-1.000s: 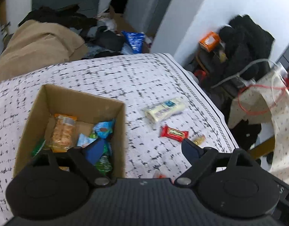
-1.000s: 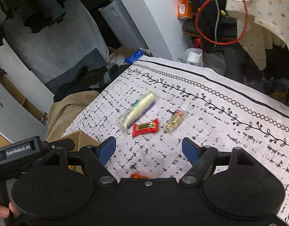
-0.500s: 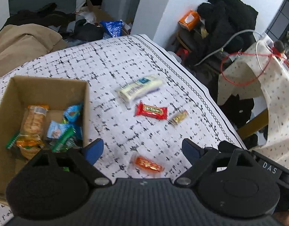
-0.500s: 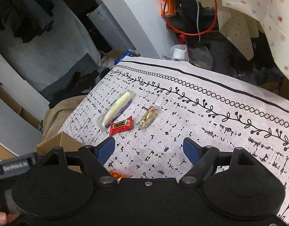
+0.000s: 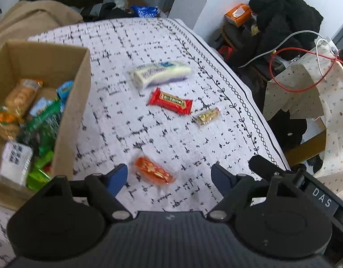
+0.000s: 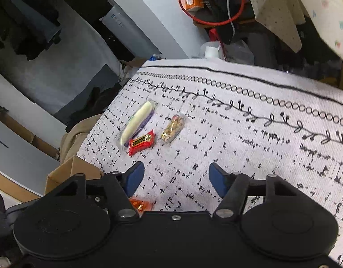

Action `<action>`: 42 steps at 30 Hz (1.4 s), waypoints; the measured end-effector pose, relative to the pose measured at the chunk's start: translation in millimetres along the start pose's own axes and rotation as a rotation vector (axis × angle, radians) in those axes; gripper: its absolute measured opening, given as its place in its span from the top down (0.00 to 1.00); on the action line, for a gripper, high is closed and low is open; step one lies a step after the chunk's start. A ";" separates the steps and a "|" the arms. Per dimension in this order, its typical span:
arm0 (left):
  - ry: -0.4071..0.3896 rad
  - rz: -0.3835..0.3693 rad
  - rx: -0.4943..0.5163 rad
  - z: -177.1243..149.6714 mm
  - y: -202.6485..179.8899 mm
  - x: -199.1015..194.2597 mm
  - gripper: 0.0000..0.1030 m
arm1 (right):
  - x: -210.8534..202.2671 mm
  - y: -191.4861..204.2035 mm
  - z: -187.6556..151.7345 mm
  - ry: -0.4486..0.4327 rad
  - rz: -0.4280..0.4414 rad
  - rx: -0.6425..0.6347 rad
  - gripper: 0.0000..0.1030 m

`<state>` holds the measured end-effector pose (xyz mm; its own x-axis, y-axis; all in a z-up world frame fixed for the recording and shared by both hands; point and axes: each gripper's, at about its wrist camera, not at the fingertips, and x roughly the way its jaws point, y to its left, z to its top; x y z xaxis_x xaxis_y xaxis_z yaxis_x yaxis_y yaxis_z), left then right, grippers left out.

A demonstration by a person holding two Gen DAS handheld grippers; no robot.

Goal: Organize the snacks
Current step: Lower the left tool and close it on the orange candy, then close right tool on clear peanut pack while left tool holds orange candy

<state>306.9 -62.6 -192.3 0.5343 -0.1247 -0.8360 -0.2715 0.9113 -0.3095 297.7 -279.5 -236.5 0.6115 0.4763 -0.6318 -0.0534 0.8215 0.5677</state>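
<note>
With our left gripper [image 5: 169, 175] closing, nothing yet clamped, around the orange packet [image 5: 154, 171] low in frame, we risk pinching tablecloth [image 5: 149, 44] (right gripper [image 6: 176, 175] closing on nothing).

Open patterned tablecloth [image 5: 149, 44] lies ahead of both grippers, blocked on the left by a tall-walled cardboard box [image 5: 75, 102] and dotted in the middle with 4 flat snack packets [image 5: 170, 101], bare cloth between them.

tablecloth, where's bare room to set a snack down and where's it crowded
Free: the tablecloth between the gold snack and the vine border. Crowded: the cardboard box, nearly full; the red bar and white pack lie close together.
</note>
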 end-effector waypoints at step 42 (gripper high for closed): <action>-0.098 0.142 -0.036 20.6 -2.0 53.7 0.82 | 87.8 -19.4 25.2 0.056 0.103 0.079 0.50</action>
<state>352.7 -63.1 -227.3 0.5635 0.0446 -0.8249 -0.3771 0.9023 -0.2088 372.2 -261.5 -289.7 0.5612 0.5755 -0.5949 -0.0500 0.7410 0.6696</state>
